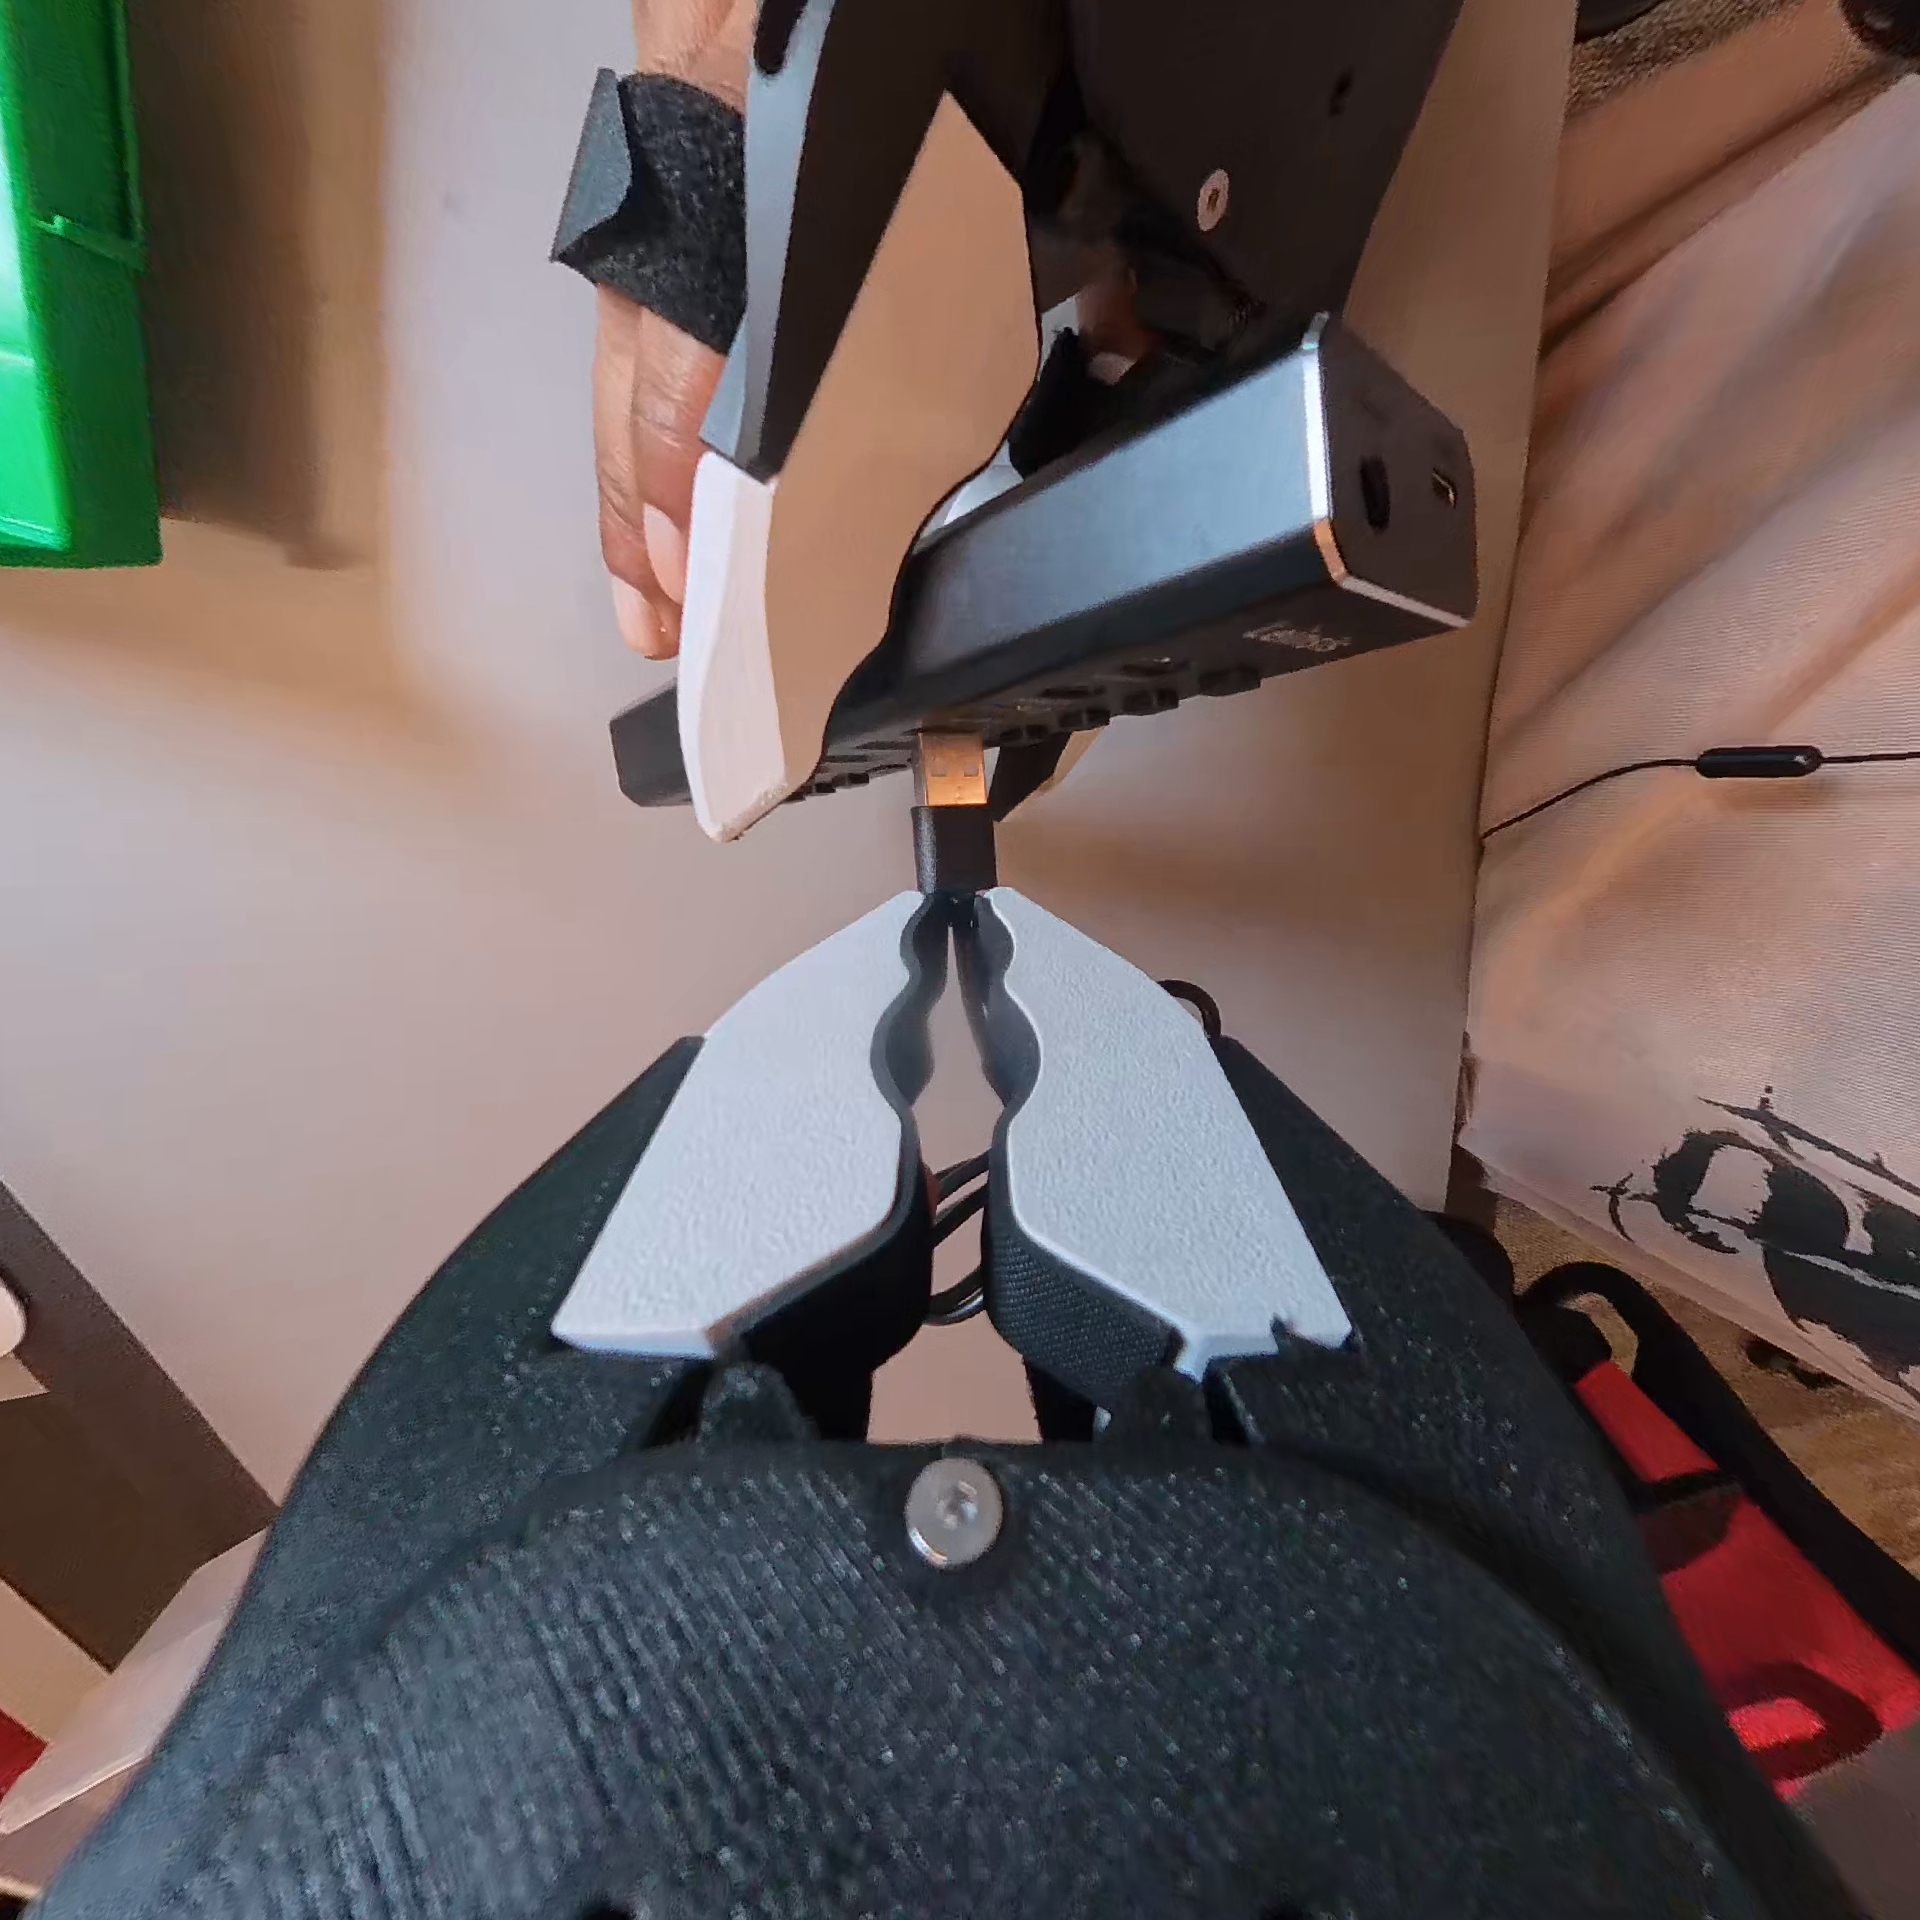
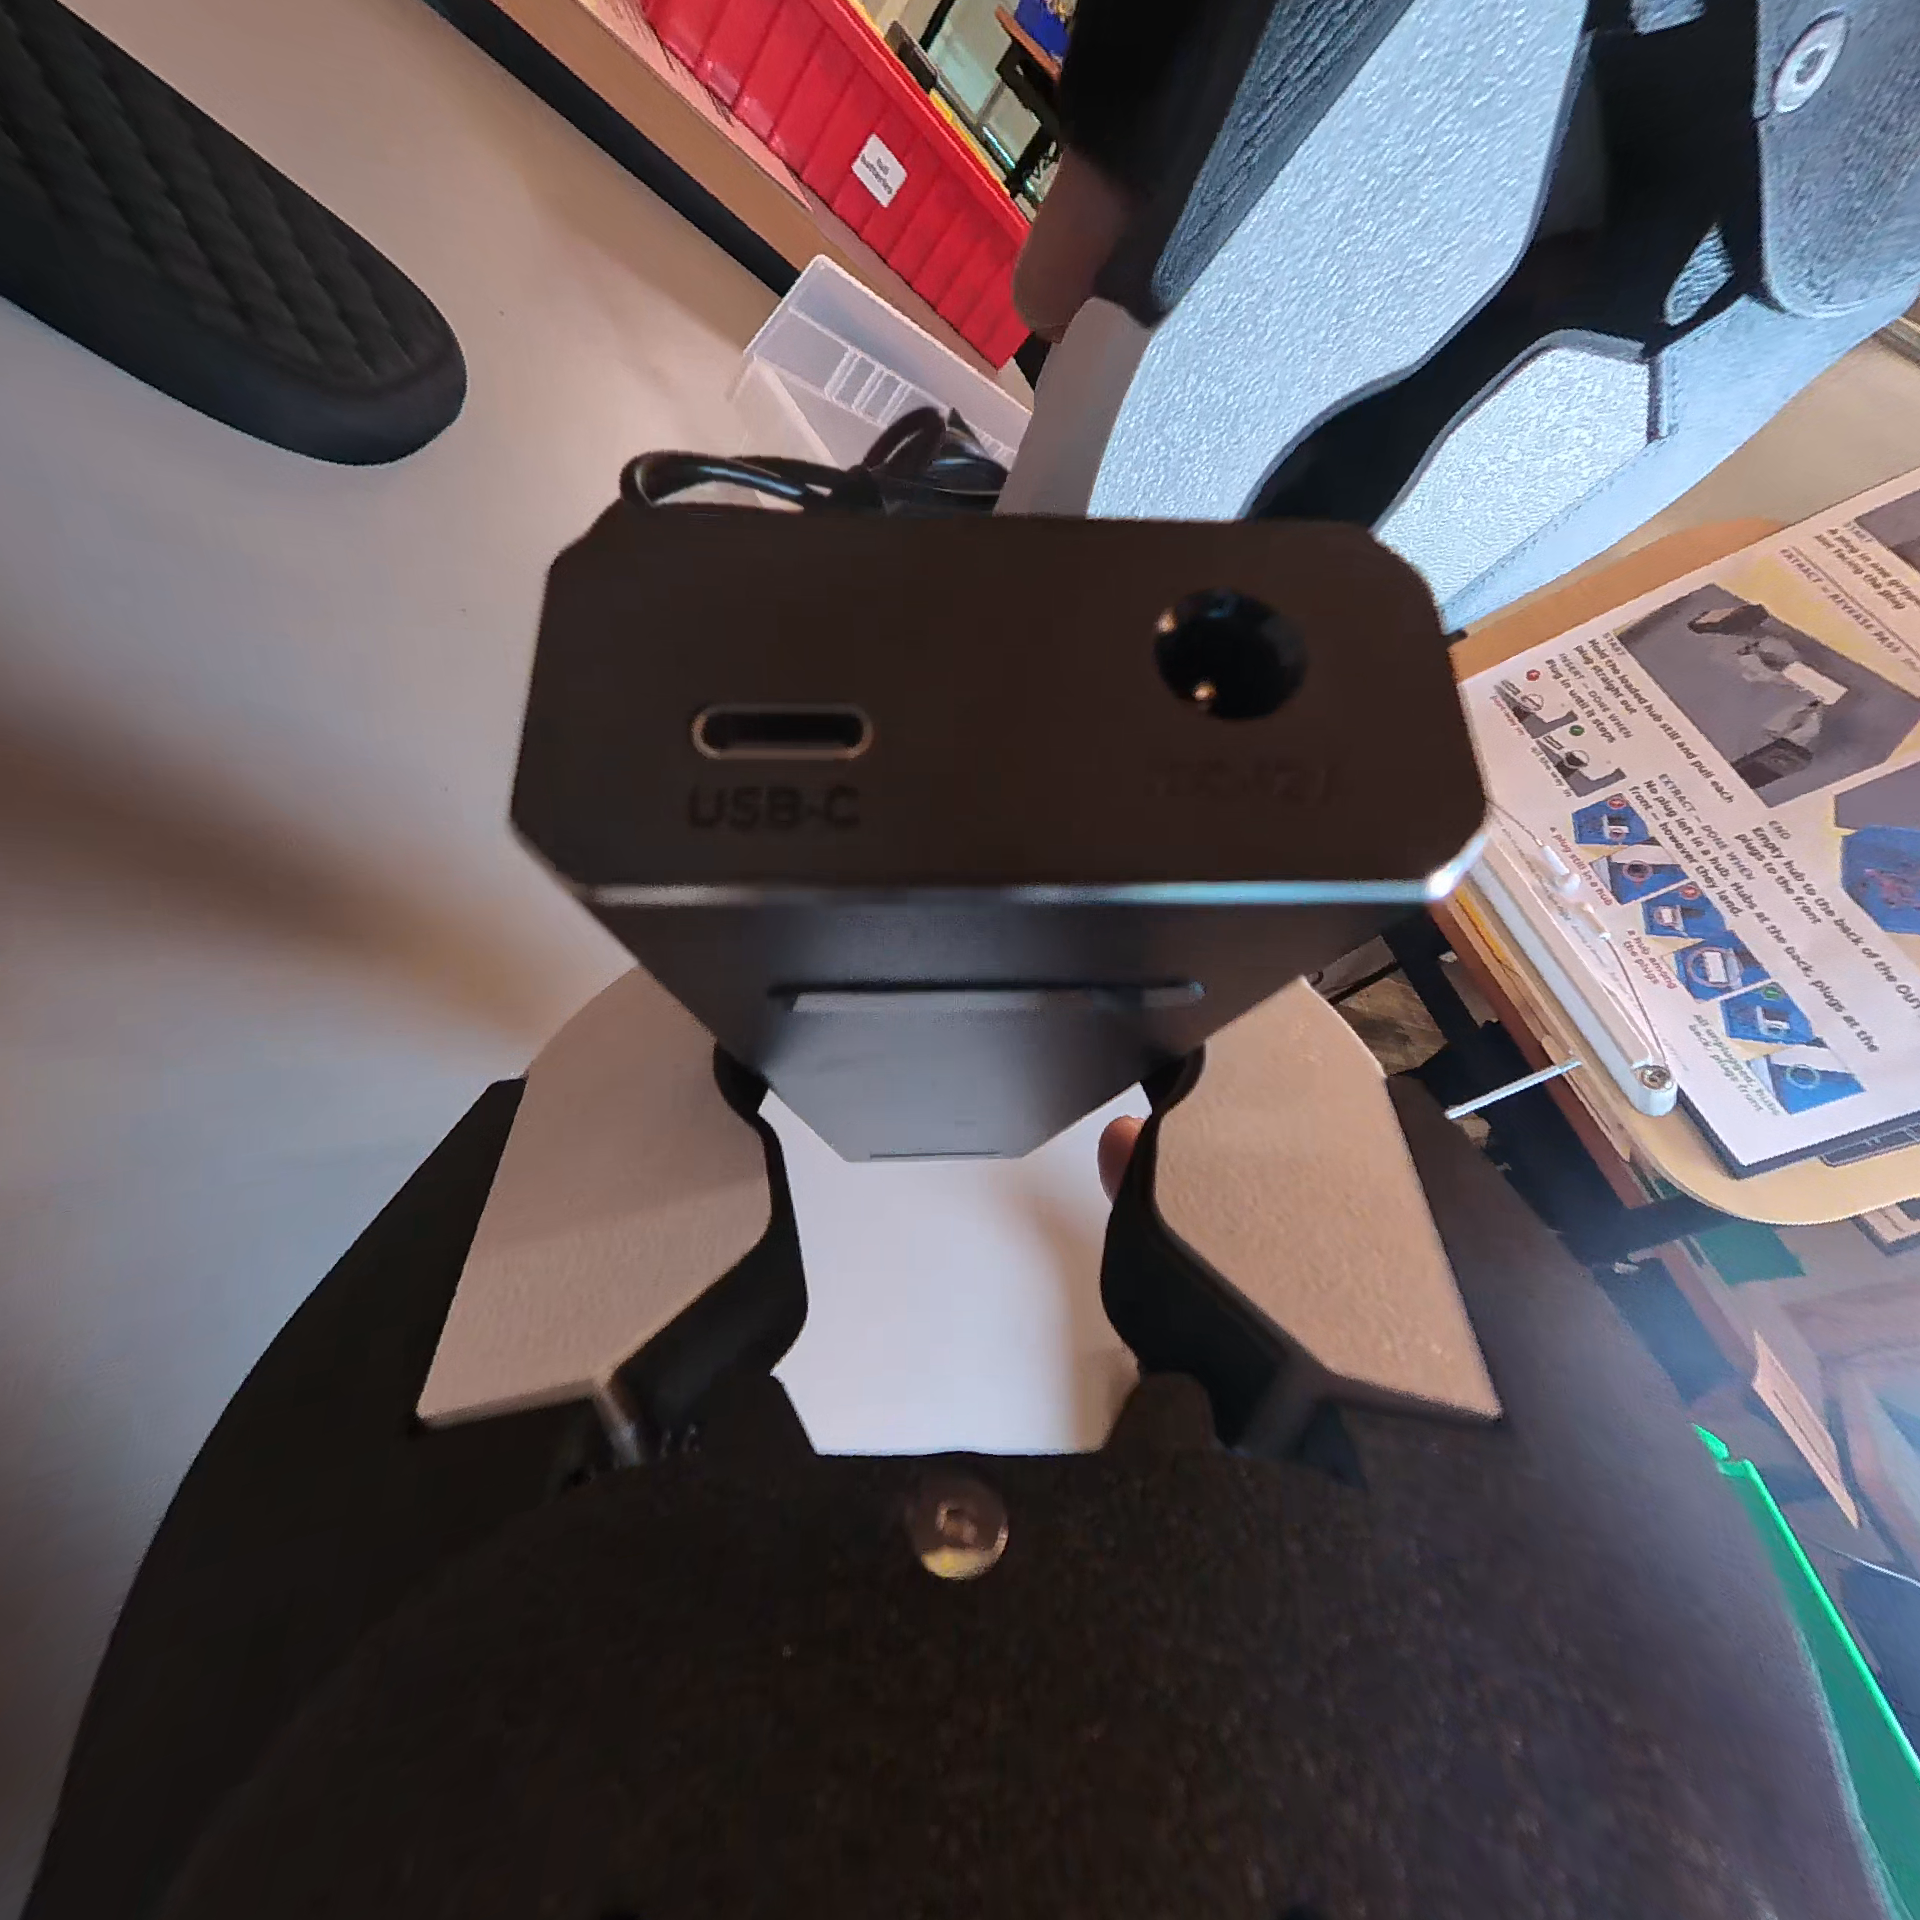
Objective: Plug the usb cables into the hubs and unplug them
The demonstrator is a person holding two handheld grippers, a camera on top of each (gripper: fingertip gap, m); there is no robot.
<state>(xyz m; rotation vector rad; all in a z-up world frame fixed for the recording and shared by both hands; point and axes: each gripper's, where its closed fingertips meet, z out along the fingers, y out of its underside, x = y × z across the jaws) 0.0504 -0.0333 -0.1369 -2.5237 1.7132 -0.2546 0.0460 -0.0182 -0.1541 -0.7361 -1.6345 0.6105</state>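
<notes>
My right gripper [image 2: 956,1070] is shut on a dark grey USB hub [image 2: 987,707] and holds it up in the air, end face toward the camera. In the left wrist view the hub [image 1: 1143,561] hangs crosswise, with a white finger [image 1: 727,644] of the right gripper across it. My left gripper [image 1: 954,909] is shut on the black USB cable just behind its plug [image 1: 951,810]. The plug's metal tip meets the hub's row of ports, and most of the metal shell still shows. The cable [image 2: 810,483] loops behind the hub.
A green bin [image 1: 62,281] stands at the left. A red crate [image 2: 831,135] and a clear plastic container [image 2: 852,353] lie beyond the white table [image 2: 260,831]. An instruction sheet [image 2: 1714,831] lies at the right, and a black mesh chair part [image 2: 208,239] at the upper left. Left and right tips are no more than a few centimetres apart.
</notes>
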